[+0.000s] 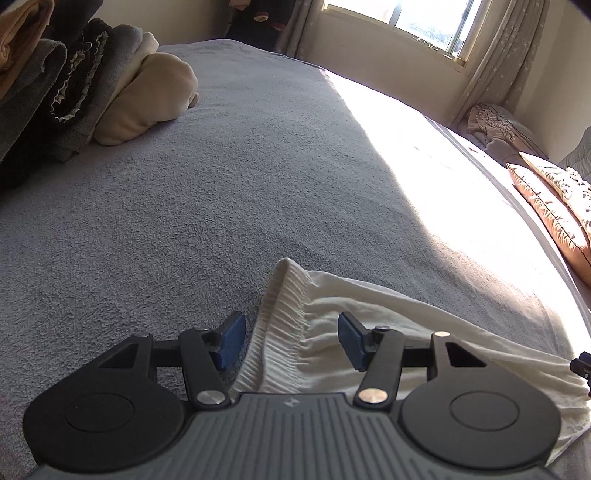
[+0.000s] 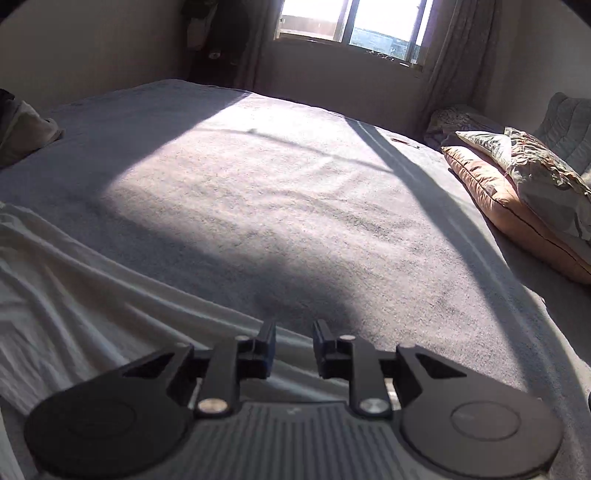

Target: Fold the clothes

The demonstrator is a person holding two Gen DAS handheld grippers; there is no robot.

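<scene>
Right under my left gripper [image 1: 291, 341] lies the ribbed waistband [image 1: 275, 332] of the white garment [image 1: 388, 325]; the two blue pads stand well apart, one on either side of that waistband, neither pressing on it; so I hold nothing there. My right gripper [image 2: 294, 349] hangs over the garment's far edge [image 2: 110, 314], its jaws only a little apart with a clear gap and no cloth pinched between them; nothing is clamped on that side either.

Taking the garment as the landmark: it lies spread along the near edge of the bed [image 1: 221, 184], still rumpled, with long creases running across it; I see no fold made in it yet. Beyond it, at the bed's far left corner, sits a stack of folded clothes [image 1: 110, 92], grey, dark and cream pieces one against another; I judge those already done. To the garment's right, well apart, pillows [image 2: 517, 192] lean at the head of the bed; past everything, a window [image 2: 351, 22] throws a bright patch across the blanket.

So my reckoning is that most of the pile is finished and this white piece is the one in hand; it still wants smoothing, gripping at both ends, folding, and joining the stack; whether more clothes wait out of view I cannot tell.
</scene>
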